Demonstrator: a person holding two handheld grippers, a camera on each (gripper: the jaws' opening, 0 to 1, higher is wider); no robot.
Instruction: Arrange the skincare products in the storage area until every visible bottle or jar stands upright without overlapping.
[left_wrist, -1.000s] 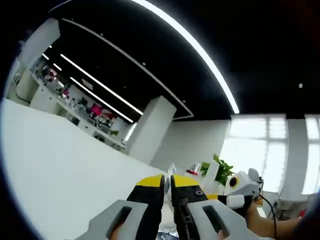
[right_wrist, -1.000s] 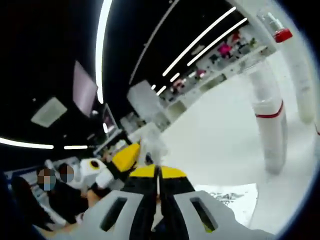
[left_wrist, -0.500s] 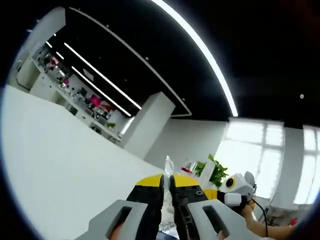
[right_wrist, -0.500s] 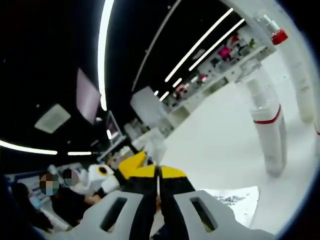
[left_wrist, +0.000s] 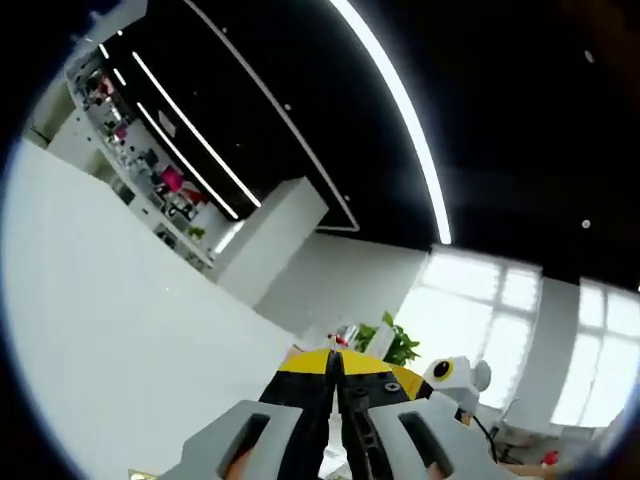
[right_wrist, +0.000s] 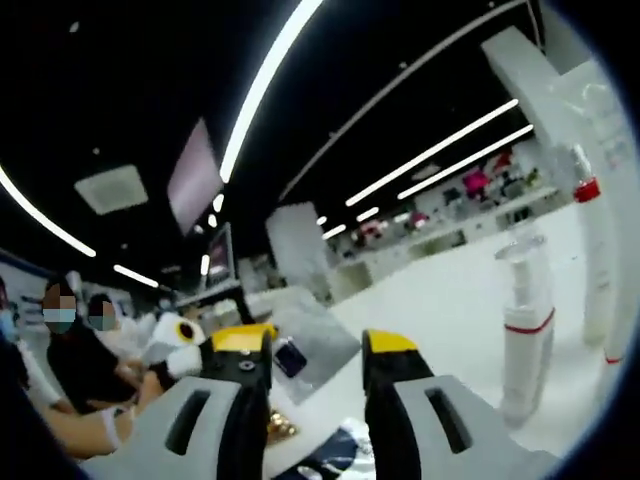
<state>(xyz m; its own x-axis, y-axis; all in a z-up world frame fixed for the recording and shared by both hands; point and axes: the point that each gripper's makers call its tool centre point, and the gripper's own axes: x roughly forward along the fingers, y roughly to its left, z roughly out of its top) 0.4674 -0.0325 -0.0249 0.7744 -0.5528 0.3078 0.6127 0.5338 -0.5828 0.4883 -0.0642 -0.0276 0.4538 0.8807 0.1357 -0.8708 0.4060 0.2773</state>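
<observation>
1. Jaws of the left gripper (left_wrist: 334, 368) are pressed together with nothing between them, aimed at the ceiling; the other gripper's yellow tip sits at 4 o'clock.
2. Right gripper (right_wrist: 316, 360) is spread wide and empty.
3. At 3 o'clock, a white bottle with red band (right_wrist: 523, 330) stands upright beside a taller red-capped bottle (right_wrist: 596, 260).
4. Advice: tilt both grippers down first, so the remaining products can be seen before any grasp.

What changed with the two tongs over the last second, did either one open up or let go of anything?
The right tongs have opened: their yellow-tipped jaws were pressed together a second ago and now stand clearly apart. Whether they let go of something can't be told. Both views have tilted, but that is camera motion. The left tongs stay shut, and the white bottle with a red band still stands upright on the white table.
</observation>
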